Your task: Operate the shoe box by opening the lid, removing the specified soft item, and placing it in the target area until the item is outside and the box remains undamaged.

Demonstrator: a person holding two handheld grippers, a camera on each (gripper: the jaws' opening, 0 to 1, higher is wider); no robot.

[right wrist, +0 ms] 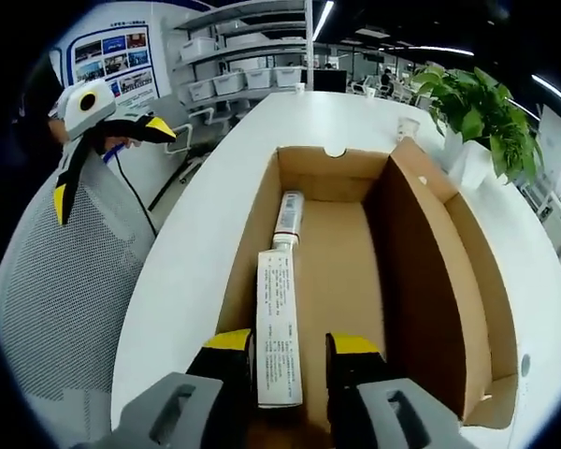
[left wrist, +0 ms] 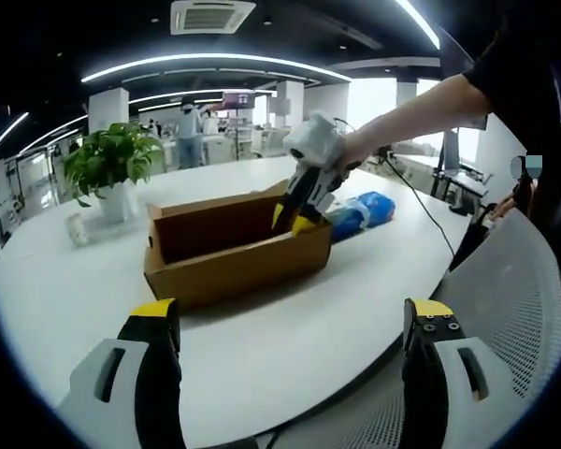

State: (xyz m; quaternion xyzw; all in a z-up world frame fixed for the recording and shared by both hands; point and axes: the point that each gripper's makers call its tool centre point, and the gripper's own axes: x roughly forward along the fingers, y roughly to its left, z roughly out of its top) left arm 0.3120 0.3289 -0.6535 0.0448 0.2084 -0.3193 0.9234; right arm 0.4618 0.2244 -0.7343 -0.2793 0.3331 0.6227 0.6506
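Right gripper (right wrist: 293,348) is pinching the tube (right wrist: 279,327), lying lengthwise along the shoe box (right wrist: 421,271); left gripper (left wrist: 293,329) is hanging spread, well apart.

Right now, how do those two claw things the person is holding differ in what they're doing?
The right gripper reaches down inside the open shoe box, while the left gripper hovers outside it, above the white table. The right gripper's fingers sit either side of a long white tube; the left gripper's fingers are spread wide with nothing between them. Both have yellow-tipped black fingers.

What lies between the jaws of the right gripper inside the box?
In the right gripper view, the right gripper straddles a white tube lying on the shoe box floor.
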